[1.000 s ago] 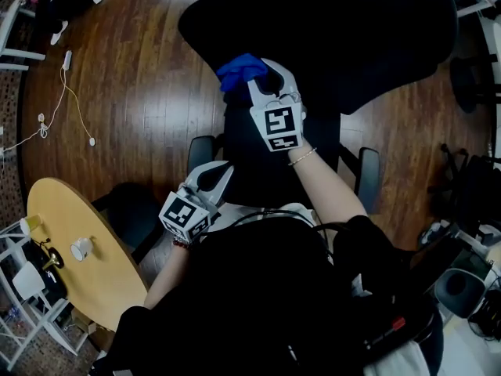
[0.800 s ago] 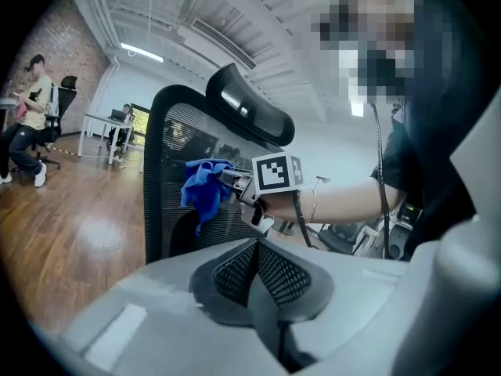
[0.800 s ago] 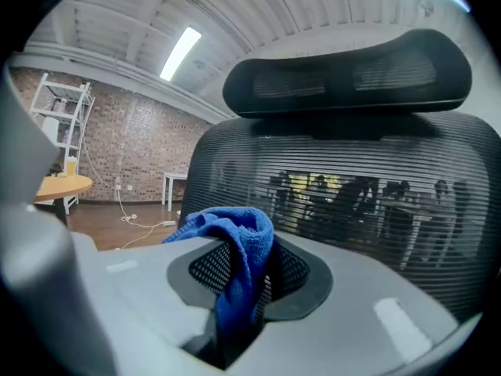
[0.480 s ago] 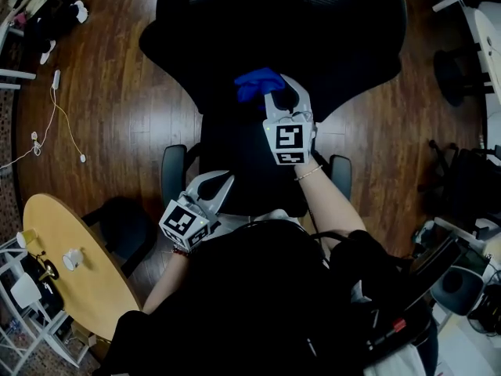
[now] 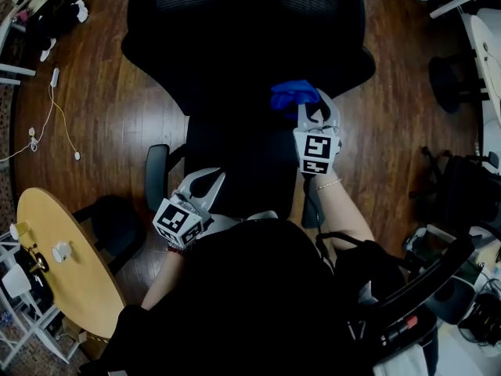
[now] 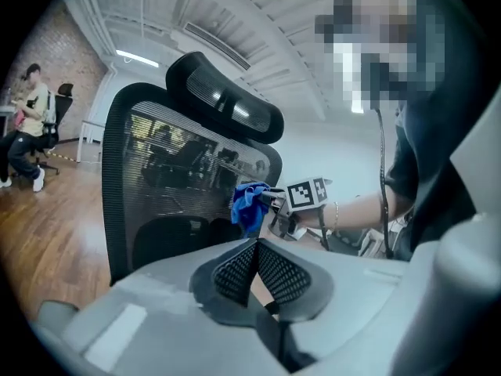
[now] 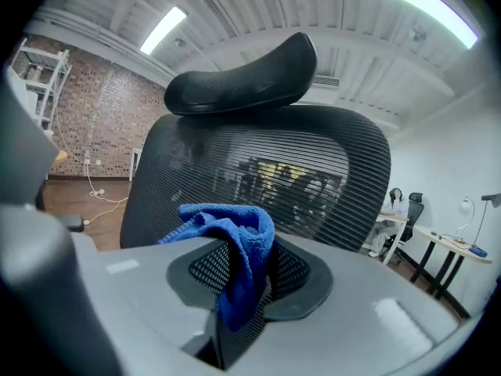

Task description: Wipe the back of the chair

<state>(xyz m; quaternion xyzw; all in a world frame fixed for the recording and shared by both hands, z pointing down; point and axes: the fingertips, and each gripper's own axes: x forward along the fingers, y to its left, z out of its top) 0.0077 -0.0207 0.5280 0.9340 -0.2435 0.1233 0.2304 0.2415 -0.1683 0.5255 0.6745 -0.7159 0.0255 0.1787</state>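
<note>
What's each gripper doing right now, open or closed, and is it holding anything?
Left gripper: closed, jaws together, nothing between them.
Right gripper: closed on the blue cloth.

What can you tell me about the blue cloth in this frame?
The blue cloth looks like a microfibre rag with a looped weave. It is bunched up, with folds drooping to one side. The right gripper is shut on its lower part and holds it up in front of the black mesh chair back. Whether it touches the mesh cannot be told.
</note>
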